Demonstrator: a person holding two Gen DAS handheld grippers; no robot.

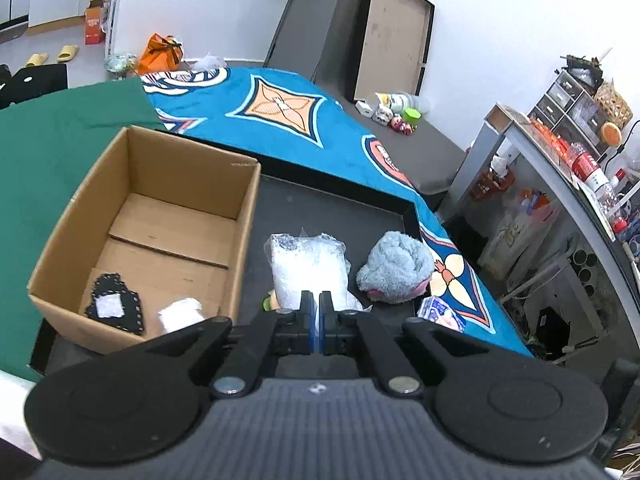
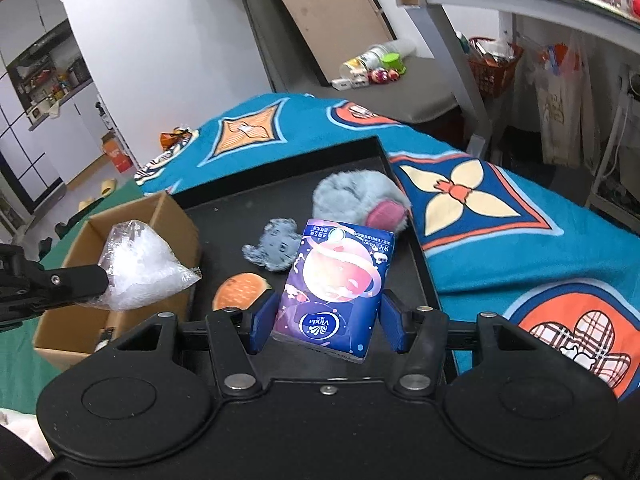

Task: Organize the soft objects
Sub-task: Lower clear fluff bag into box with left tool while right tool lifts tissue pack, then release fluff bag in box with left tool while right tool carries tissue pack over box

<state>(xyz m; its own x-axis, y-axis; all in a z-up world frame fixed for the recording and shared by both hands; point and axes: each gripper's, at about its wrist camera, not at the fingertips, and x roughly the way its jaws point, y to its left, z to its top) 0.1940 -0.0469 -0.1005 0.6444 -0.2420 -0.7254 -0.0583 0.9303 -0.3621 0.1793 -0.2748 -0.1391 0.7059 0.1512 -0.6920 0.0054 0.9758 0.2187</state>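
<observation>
My left gripper [image 1: 316, 300] is shut on a clear plastic bag of white stuffing [image 1: 308, 268], held above the black tray beside the cardboard box [image 1: 80, 208]; the bag also shows in the right wrist view [image 2: 140, 268]. The box holds a black-edged pouch [image 1: 114, 306] and a white soft piece [image 1: 180, 314]. My right gripper [image 2: 326, 320] is open, its blue pads on either side of a purple Vinda tissue pack [image 2: 336, 284] lying on the tray. A grey-blue fluffy plush [image 2: 356, 196], a small grey knitted toy [image 2: 274, 248] and an orange soft piece [image 2: 240, 290] lie on the tray.
The black tray [image 2: 280, 168] sits on a blue patterned blanket [image 2: 500, 220], with green cloth [image 1: 48, 152] to the left. A desk [image 2: 520, 0] with clutter stands at the right. Bottles and small toys [image 2: 372, 66] lie on a grey bench behind.
</observation>
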